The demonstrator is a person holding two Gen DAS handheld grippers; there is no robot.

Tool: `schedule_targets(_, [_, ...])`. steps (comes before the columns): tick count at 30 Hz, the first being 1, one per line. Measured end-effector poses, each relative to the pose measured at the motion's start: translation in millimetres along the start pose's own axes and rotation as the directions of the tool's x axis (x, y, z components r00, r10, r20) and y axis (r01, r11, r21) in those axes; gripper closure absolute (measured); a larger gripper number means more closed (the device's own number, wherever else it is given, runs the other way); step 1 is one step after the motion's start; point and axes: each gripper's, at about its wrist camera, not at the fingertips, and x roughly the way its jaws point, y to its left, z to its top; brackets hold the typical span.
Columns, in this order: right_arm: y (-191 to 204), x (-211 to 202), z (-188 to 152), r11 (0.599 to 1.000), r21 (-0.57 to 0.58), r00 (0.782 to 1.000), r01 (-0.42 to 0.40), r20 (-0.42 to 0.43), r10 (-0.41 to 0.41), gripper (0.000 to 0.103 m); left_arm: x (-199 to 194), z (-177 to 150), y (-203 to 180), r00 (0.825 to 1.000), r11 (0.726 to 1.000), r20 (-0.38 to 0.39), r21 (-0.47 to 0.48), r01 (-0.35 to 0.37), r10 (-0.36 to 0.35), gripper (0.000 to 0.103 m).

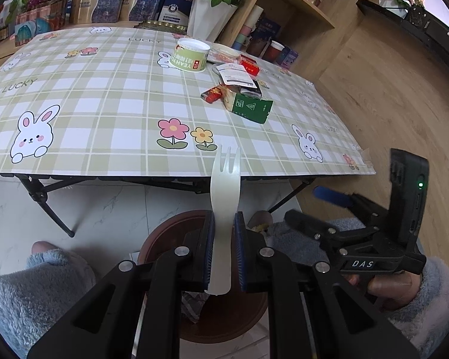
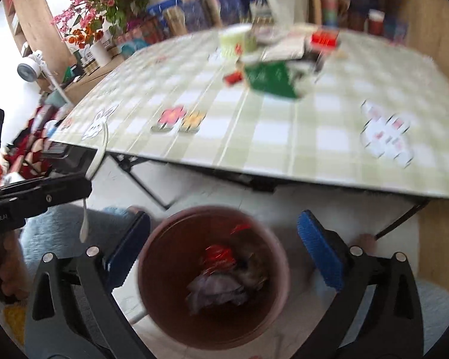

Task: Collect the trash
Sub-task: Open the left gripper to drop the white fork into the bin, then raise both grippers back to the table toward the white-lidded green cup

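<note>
Below the near edge of the folding table with the green-checked rabbit-print cloth (image 1: pixel 104 95), a round brown plastic bin (image 2: pixel 212 272) is seen on the pale floor. Crumpled pale paper (image 2: pixel 215 293) and one red wrapper (image 2: pixel 218 254) are held in it; anything further is too blurred to be told.

One white plastic spork (image 1: pixel 224 209) is clamped between the blue pads of the left gripper (image 1: pixel 224 248), whose jaws are closed tight on its handle; the tines point to twelve o'clock, over the table edge, and the bin is partly hidden beneath. In the right wrist view the same spork shows at nine o'clock, side-on.

The jaws of the right gripper (image 2: pixel 224 248) are spread to their widest, nothing is held between them, and the bin's mouth is framed between them at six o'clock.

On the table, toward one o'clock in the left wrist view, a loose cluster of trash is counted: one green-and-white paper cup (image 1: pixel 190 55), one green carton (image 1: pixel 250 106), one small red packet (image 1: pixel 211 94), one red box (image 1: pixel 250 65) and one white labelled pouch (image 1: pixel 235 74).
</note>
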Motion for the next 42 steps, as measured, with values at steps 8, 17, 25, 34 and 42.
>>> schedule_targets(8, [-30.2,-13.3,-6.5,0.991,0.079,0.989,0.109,0.09,-0.116,0.006,12.3,-3.9,-4.7,0.999,1.0,-0.043,0.007,-0.005,0.005,0.089])
schedule_targets(17, [-38.5,-15.9,-11.3,0.984,0.126,0.983,0.127,0.119,-0.142,0.006,39.3,-13.2,-5.0,0.989,1.0,-0.147,-0.004,0.019,-0.02,0.089])
schedule_targets(25, [-46.0,-10.8,-13.8,0.983,0.162,0.989,0.086,0.102,-0.104,0.006,58.0,-14.6,-16.4,0.976,0.999,-0.218,0.028,0.032,-0.025,0.089])
schedule_targets(34, [-63.6,-9.0,-16.6,0.968,0.244,0.991,0.063,0.097,-0.089,0.006,74.7,-17.0,-31.4,0.964,0.996,-0.265,0.079,0.036,-0.014,0.051])
schedule_targets(42, [-58.4,-5.8,-16.8,0.973,0.222,0.993,0.063,0.086,-0.084,0.006,49.8,-9.4,-19.2,0.987,0.998,-0.148,0.041,-0.055,0.06,0.019])
